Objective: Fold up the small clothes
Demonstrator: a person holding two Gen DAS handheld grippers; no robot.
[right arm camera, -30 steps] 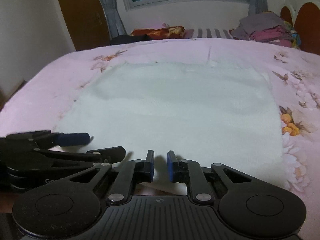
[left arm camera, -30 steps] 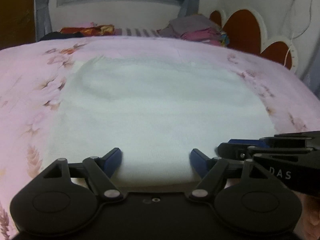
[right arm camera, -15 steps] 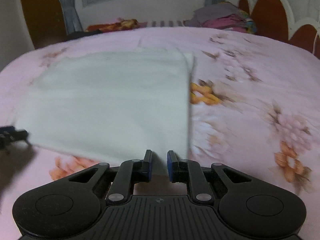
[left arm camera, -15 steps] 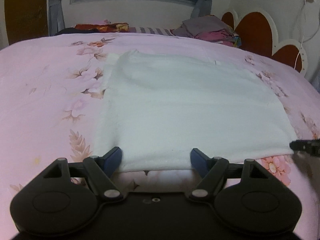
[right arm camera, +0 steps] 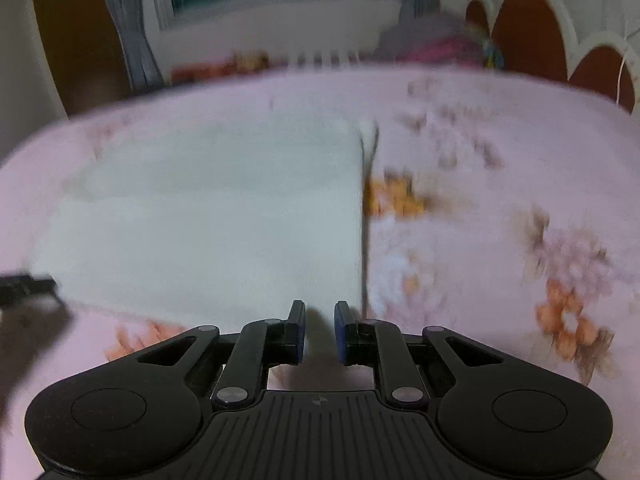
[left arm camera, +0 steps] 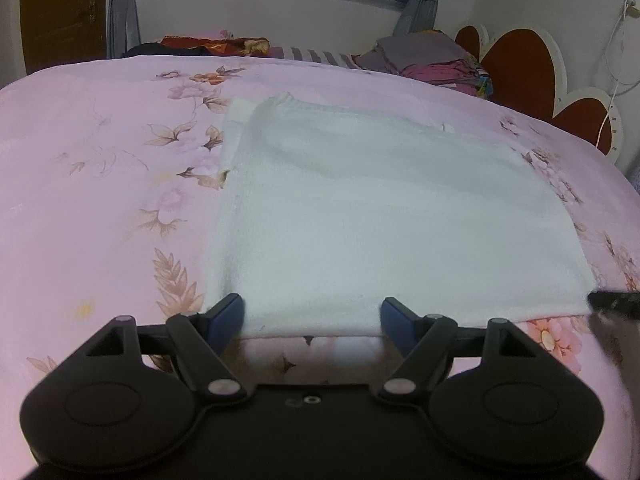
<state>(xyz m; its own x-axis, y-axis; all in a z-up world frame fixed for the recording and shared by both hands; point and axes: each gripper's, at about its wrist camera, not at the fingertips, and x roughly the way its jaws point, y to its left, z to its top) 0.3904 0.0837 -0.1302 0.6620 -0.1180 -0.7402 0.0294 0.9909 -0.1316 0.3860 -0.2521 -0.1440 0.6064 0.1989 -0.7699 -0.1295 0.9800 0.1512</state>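
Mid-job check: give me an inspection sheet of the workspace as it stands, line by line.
Surface: pink floral bedspread, smooth.
Job's things: white cloth lying flat, far left corner doubled, near edge by both grippers.
Clutter: pile of clothes and a striped item at the far edge of the bed.
Grippers: left gripper wide open, straddling the cloth's near edge; right gripper narrowly parted at the cloth's near right corner; grip cannot be told, view blurred.
Cables: white cord on the wall by the headboard.
Surroundings: window, grey curtains, wooden door.
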